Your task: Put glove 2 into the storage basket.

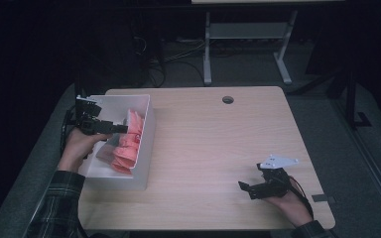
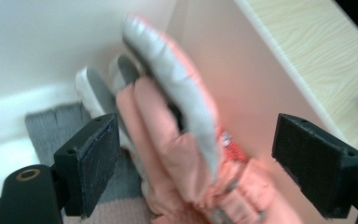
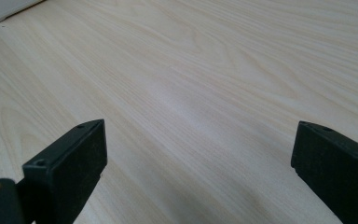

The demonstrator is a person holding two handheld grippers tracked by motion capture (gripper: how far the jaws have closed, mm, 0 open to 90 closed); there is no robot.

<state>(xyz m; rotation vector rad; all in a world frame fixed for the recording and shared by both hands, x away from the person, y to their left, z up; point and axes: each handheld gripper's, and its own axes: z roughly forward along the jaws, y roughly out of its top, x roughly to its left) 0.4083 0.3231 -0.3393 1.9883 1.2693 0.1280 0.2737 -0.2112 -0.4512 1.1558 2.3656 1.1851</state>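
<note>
A white bin [image 1: 148, 148] stands at the table's left edge and holds pink gloves [image 1: 128, 142]. My left gripper [image 1: 121, 128] reaches into the bin from the left, its tips at the gloves. In the left gripper view its jaws stand wide apart around a pink glove [image 2: 168, 144] with grey palm patches; the left gripper [image 2: 205, 158] is open. A grey knit piece [image 2: 51, 123] lies under that glove. My right gripper [image 1: 250, 178] rests low at the table's front right. Its jaws are open, and the right gripper [image 3: 198, 163] has only bare wood between them.
The light wooden table [image 1: 218, 144] has a round cable hole [image 1: 227, 99] near its far edge. A corner of the white bin [image 3: 9, 7] lies far off in the right gripper view. A desk frame [image 1: 248, 39] stands on the floor behind.
</note>
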